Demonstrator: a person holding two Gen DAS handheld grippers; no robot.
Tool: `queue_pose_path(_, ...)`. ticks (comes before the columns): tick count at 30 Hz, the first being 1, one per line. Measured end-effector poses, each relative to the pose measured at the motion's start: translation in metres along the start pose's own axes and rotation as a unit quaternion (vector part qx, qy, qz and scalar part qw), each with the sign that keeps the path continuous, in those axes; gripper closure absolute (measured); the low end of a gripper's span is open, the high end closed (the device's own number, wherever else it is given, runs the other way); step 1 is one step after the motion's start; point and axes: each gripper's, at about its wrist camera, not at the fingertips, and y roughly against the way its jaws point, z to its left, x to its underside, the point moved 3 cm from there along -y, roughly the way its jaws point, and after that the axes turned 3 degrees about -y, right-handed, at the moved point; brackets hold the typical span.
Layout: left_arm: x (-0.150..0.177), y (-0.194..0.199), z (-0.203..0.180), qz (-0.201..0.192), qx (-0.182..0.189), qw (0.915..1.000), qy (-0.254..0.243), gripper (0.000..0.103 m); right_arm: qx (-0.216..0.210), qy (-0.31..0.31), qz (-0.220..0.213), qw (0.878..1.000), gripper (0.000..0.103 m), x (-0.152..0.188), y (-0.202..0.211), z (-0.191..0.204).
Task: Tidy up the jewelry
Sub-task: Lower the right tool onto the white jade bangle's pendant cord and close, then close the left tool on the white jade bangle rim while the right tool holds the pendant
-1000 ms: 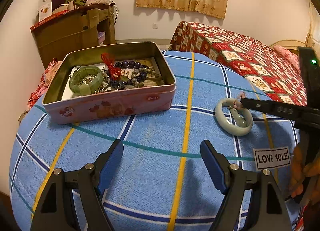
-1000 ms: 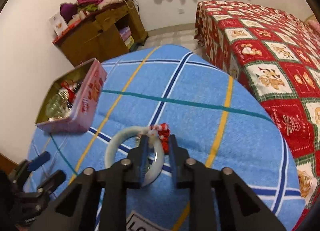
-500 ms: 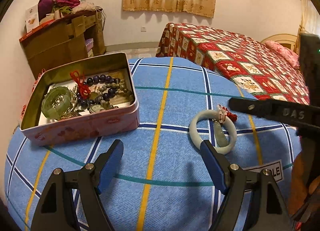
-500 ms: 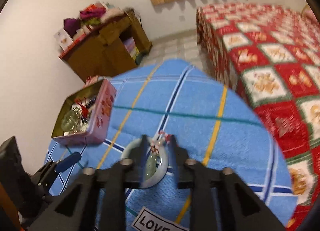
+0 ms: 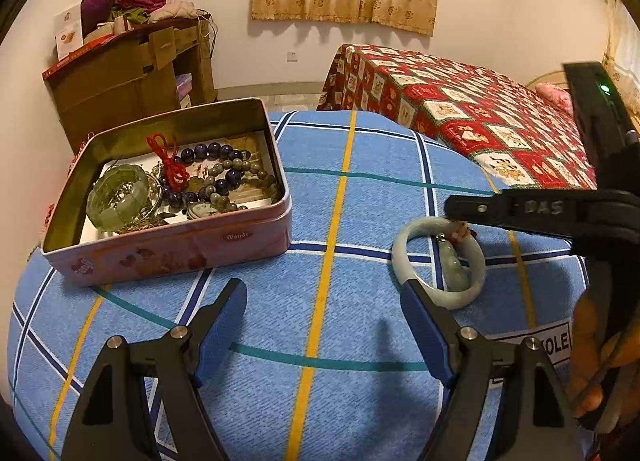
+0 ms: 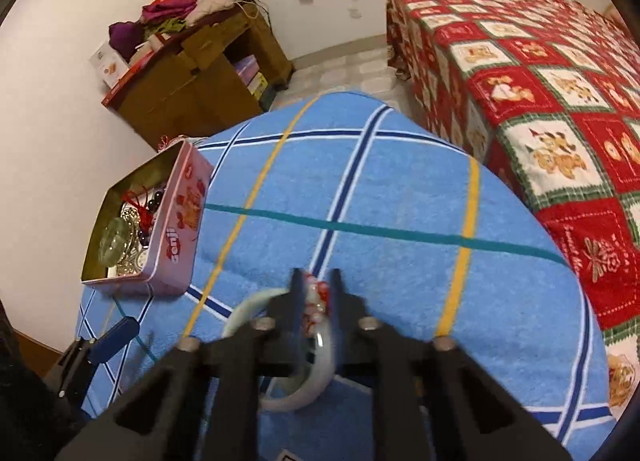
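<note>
One pale green jade bangle [image 6: 304, 393] with its red knotted charm sits clamped in your right gripper [image 6: 316, 301]; left gripper [image 5: 324, 325] gapes empty. Next, likely carry it to the pink rectangular tin box [image 5: 172, 257].

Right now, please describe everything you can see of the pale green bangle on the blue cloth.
The bangle is a smooth, pale green ring that looks like jade, glossy and thick. A small red knotted charm with a green pendant is tied at its far side and hangs across the opening. In the left wrist view it appears to rest on the blue checked cloth, right of the pink tin. The right claw is shut on the charm and the rim there. The left claw is open and holds nothing.
</note>
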Motion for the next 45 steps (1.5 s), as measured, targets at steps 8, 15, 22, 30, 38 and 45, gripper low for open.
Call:
queue_pose_path(8,-0.004,-0.007,-0.003,0.001,0.009,1.0,0.0,0.024,-0.053,-0.048,-0.045,0.996,0.094,0.002,0.037,-0.012)
queue_pose_path(15,-0.016,-0.022,-0.015,0.007,0.023,0.9997,0.007,0.024,-0.069,-0.047,-0.086,0.993,0.094,0.004,0.075,-0.004)
queue_pose_path(22,-0.02,-0.047,-0.031,0.039,0.01,0.9991,-0.013,0.024,-0.059,-0.043,-0.104,0.992,0.094,0.014,0.098,-0.004)
queue_pose_path(30,-0.025,-0.047,-0.046,0.03,0.013,0.9983,-0.049,0.081,-0.054,-0.062,-0.086,0.993,0.094,0.031,0.089,-0.029)
queue_pose_path(38,-0.021,-0.039,-0.047,0.024,0.046,0.9973,-0.052,0.092,-0.047,-0.076,-0.1,0.991,0.085,0.035,0.1,-0.039)
queue_pose_path(45,-0.012,-0.033,-0.046,0.04,0.052,0.9964,-0.054,0.091,-0.014,-0.054,-0.081,0.995,0.085,0.051,0.092,-0.034)
